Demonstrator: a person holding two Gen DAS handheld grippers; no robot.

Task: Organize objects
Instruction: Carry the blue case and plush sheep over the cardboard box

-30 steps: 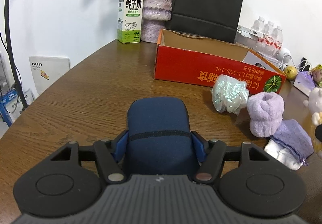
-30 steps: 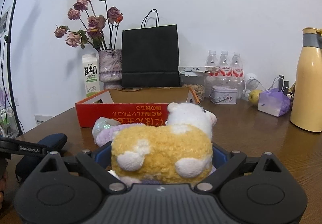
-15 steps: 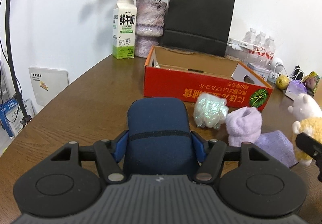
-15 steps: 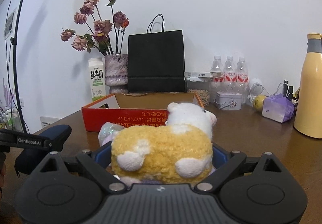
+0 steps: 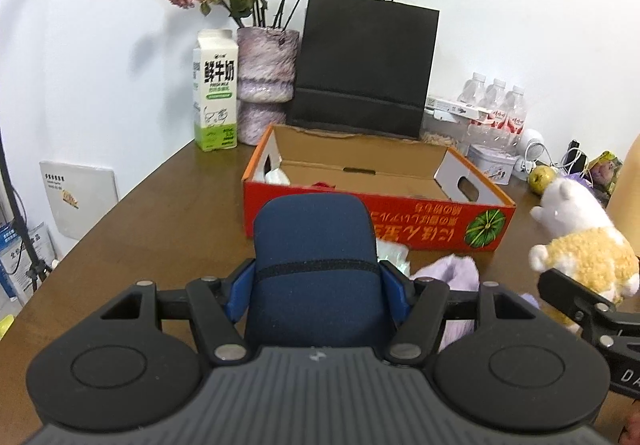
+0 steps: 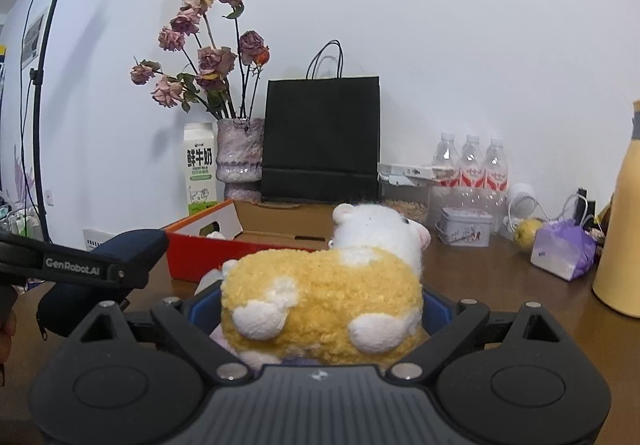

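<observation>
Left gripper (image 5: 316, 281) is clamped on a navy blue pouch (image 5: 314, 245), blue pads pressed into both its sides, held up over the wooden table (image 5: 160, 221). Right gripper (image 6: 322, 309) is squeezed around a yellow-and-white plush sheep (image 6: 332, 293), also off the table — you can spot the same toy at the right edge of the left wrist view.

Straight ahead of both sits the open red cardboard box (image 5: 420, 219), with a watermelon picture and upside-down characters on its front wall that I can't make out. Between the left gripper and the box there's a lilac fuzzy bundle (image 5: 452, 271) and a shiny pale-green wad (image 5: 394, 251), both just in front of the box wall.

Behind the box: a black paper bag (image 5: 364, 65), a fuzzy purple vase of dried roses (image 5: 266, 73), and a milk carton (image 5: 214, 89) reading "FRESH MILK" under big Chinese characters. Three water bottles (image 6: 470, 165) stand further right, near a small tin (image 6: 464, 231). In the right wrist view the left gripper's side reads "GenRobot.AI".
</observation>
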